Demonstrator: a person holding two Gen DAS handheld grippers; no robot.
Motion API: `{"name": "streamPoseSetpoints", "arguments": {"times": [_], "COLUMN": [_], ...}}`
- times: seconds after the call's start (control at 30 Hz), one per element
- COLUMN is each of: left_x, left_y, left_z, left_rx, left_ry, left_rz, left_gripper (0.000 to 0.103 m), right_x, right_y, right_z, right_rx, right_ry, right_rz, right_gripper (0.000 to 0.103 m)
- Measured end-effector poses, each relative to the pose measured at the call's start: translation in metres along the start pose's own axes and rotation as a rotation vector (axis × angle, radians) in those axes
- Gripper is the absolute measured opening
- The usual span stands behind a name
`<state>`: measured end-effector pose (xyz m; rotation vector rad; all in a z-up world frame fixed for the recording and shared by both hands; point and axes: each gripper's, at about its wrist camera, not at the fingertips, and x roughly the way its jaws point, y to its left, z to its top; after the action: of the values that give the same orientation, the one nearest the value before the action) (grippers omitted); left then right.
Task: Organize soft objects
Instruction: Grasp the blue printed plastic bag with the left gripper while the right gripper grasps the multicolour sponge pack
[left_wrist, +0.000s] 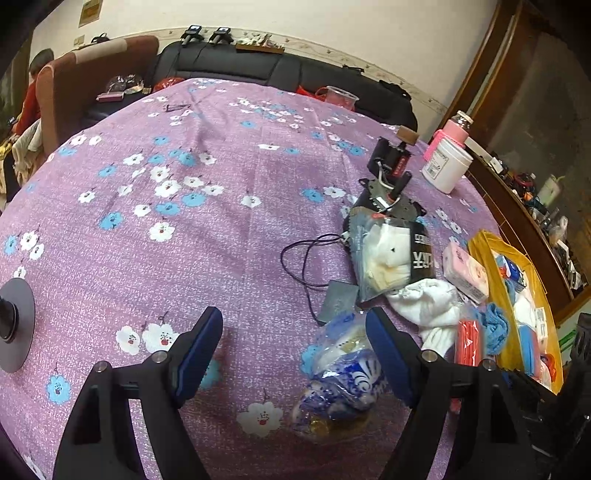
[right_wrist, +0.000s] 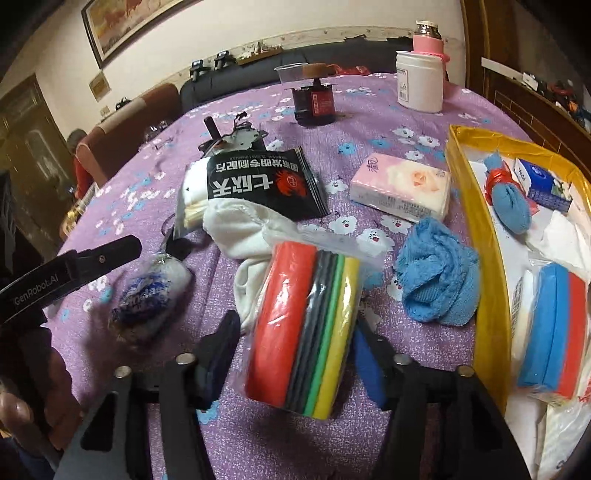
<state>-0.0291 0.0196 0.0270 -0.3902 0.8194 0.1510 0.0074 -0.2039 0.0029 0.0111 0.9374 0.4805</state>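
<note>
The right tongs (right_wrist: 291, 354) straddle a bagged stack of coloured sponges (right_wrist: 306, 332) on the purple floral table (right_wrist: 369, 96), pads at its sides but not visibly pressing; a firm squeeze at mid-stack should carry it right into the yellow box (right_wrist: 476, 236). The left tongs (left_wrist: 295, 354) hang open and empty beside a blue-and-white packet (left_wrist: 343, 376). A blue towel (right_wrist: 439, 273) lies between sponges and box, a white cloth (right_wrist: 251, 236) just beyond.

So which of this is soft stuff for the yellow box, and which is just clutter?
Job: sponge pack, blue cloth, white cloth, tissue pack, blue-printed bag, yellow box.

Clutter: white jar, pink bottle, black motor parts, cable.
</note>
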Motion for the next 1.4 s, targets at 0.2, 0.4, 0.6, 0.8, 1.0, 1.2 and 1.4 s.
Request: {"name": "streamPoseSetpoints", "arguments": {"times": [0.2,0.4,0.6,0.8,1.0,1.2,1.4], "left_x": [-0.002,-0.008,0.007,0.018,0.009,-0.003,-0.002], "left_y": [-0.015,-0.036,-0.04,-0.042,-0.038,-0.051,-0.051], "left_z": [-0.009,-0.024,-0.026,-0.024,-0.023,-0.027,-0.025], "left_rx": [0.085,0.239,0.254,0.259,0.238,0.289,0.289], "left_ry": [0.025,0.05,0.076,0.11,0.069,0.005,0.004], "left_rz": [-0.039,-0.061,0.005,0.001,-0.057,-0.088,-0.087], "left_gripper": [0.079,0.089,0.089,0.066,0.05,0.05,0.05], "right_x": [-0.002,-0.003,-0.003,-0.003,-0.004,-0.013,-0.015], "right_y": [-0.01,-0.012,-0.014,-0.011,-0.012,-0.009,-0.008], "right_z": [-0.002,-0.002,-0.002,-0.002,-0.003,-0.003,-0.004], "right_rx": [0.04,0.054,0.05,0.036,0.059,0.042,0.04], "right_ry": [-0.014,-0.019,-0.019,-0.017,-0.034,-0.087,-0.098], "right_rz": [0.027,0.025,0.028,0.03,0.043,0.056,0.048], "right_gripper": [0.066,0.056,0.057,0.057,0.047,0.046,0.046]}}
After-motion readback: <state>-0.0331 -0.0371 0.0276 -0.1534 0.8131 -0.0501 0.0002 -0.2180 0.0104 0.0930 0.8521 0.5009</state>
